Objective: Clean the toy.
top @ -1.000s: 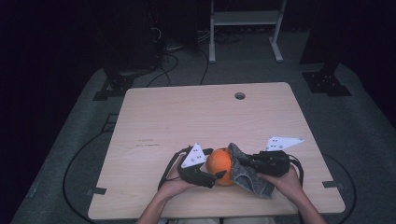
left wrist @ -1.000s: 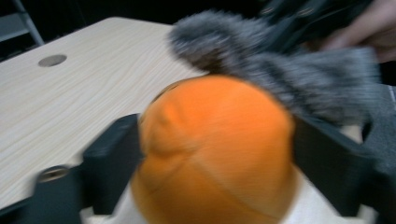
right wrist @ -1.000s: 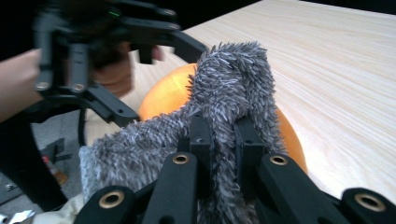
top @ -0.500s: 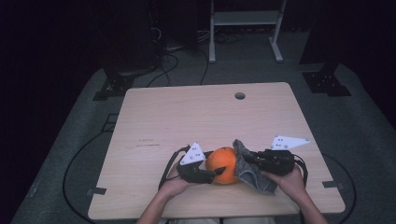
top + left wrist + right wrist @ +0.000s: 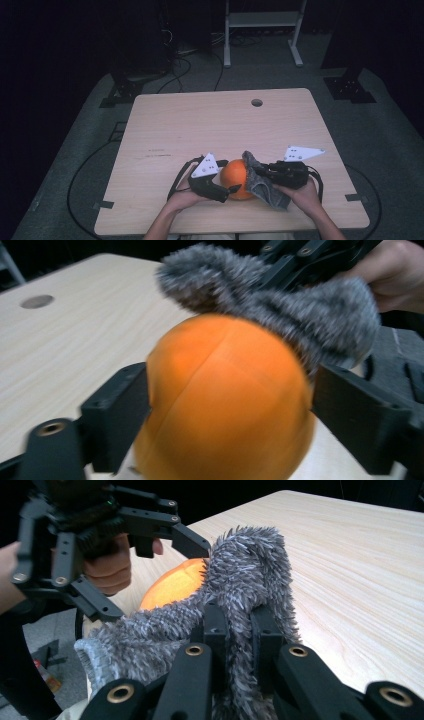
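In the high view the round, smooth orange ball (image 5: 235, 178) sits at the lower centre of the frame on the pale wooden tabletop (image 5: 200, 125), between the two tools. The left tool (image 5: 220, 189) lies just left of it; in the left gripper view the ball (image 5: 225, 400) sits between its wide-spread jaws, which have just been opening, and they flank its sides. The right tool (image 5: 261, 172), just right of the ball, is clamped on a shaggy grey cloth (image 5: 262, 180), which drapes against the ball's right side and top (image 5: 235, 580).
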